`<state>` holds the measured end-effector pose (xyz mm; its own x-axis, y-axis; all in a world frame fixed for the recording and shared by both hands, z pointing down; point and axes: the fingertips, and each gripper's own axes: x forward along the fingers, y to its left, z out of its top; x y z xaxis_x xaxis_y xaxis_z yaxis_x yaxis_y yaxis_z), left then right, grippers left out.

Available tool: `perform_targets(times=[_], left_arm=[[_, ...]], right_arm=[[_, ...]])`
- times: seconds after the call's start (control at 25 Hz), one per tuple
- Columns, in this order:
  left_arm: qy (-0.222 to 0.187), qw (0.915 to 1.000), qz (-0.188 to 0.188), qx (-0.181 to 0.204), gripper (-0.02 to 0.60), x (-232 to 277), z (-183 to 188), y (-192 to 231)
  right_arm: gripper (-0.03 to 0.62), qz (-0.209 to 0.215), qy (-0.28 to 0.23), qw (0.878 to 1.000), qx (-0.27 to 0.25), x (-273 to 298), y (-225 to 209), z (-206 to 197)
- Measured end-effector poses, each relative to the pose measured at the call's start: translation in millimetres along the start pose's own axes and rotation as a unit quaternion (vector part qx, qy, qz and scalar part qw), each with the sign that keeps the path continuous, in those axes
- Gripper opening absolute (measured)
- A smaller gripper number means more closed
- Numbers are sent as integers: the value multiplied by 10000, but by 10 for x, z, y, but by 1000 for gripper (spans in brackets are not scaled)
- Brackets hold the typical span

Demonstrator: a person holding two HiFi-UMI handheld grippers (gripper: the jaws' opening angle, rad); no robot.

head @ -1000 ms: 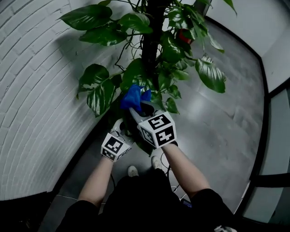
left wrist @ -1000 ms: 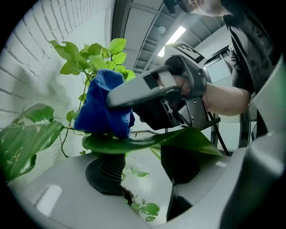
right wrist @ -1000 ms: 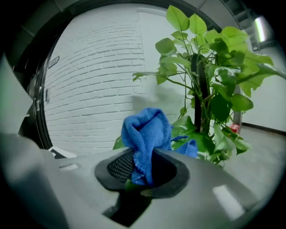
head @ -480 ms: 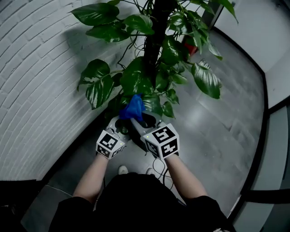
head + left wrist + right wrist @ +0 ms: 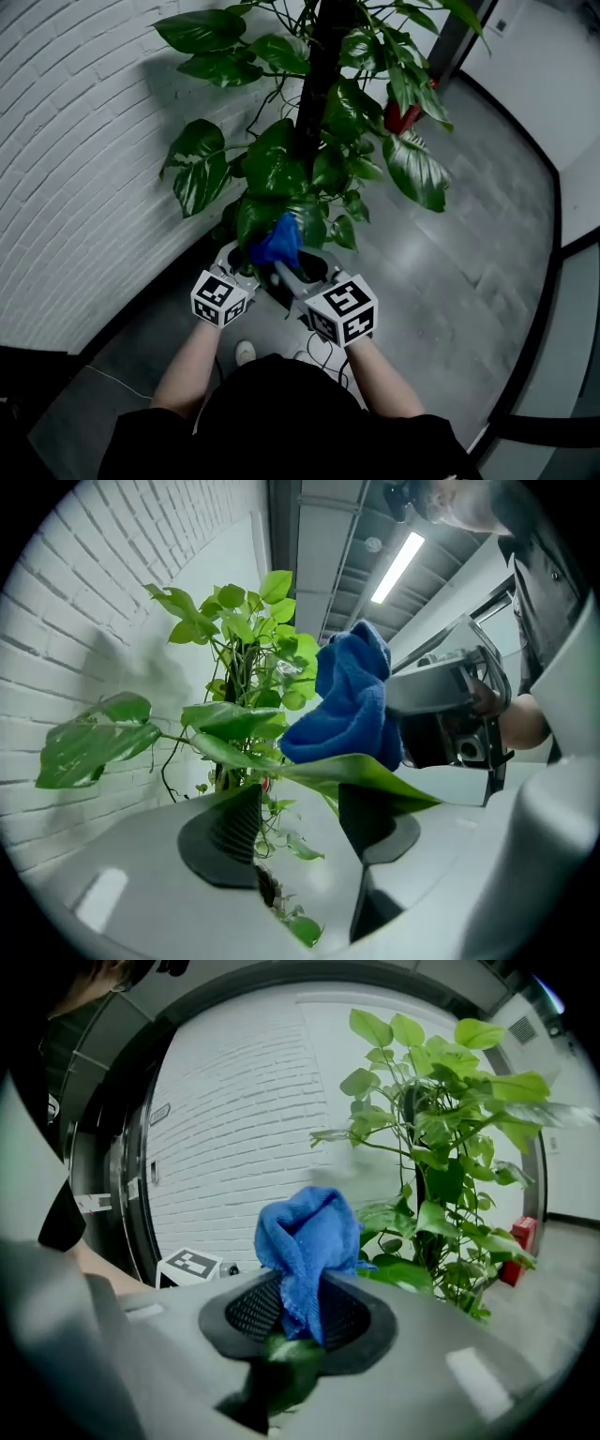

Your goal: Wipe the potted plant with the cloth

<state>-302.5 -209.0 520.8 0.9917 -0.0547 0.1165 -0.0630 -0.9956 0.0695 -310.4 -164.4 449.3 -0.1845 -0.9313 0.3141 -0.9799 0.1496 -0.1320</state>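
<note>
The blue cloth (image 5: 305,1241) is clamped between the jaws of the right tool (image 5: 300,1312). It is bunched into a knot that stands up out of them. A blurred green scrap is seen just under the cloth, low between the same jaws, and what it is cannot be made out.

The jaws of the left tool (image 5: 300,822) are held apart, and nothing is pinched by them. A long leaf (image 5: 375,778) is stretched across just beyond their tips, and the cloth (image 5: 352,710) is set against the upper face of that leaf. The right tool (image 5: 441,691) is seen behind the cloth in the left gripper view.

In the head view the left tool (image 5: 242,262) and the right tool (image 5: 281,261) are held side by side, low at the front of the potted plant (image 5: 309,141). The cloth (image 5: 277,242) is pressed among its lowest leaves.

The plant is grown up a dark central pole, with broad glossy leaves spread to both sides. It is placed on a grey floor (image 5: 459,253), close beside a white brick wall (image 5: 84,169). A red object (image 5: 401,114) is partly hidden behind the foliage on the far side.
</note>
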Motion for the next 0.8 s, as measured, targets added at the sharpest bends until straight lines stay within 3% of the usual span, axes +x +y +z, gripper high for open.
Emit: perform_targets(times=[0.24,0.48,0.8], left_arm=[[-83,9994,218,-250,265,11,4,-76],[-289,9960,325,-780,265,33,-30,-236],[-298,9948,480,-850,265,41,-75,-344]], right_arm=[[103,70,40,9999,-69,-189,16,-162],[103,110,7,9999,-47,-436,-22,-272],[103,178,-54,9998,98,-711,-62,-416]])
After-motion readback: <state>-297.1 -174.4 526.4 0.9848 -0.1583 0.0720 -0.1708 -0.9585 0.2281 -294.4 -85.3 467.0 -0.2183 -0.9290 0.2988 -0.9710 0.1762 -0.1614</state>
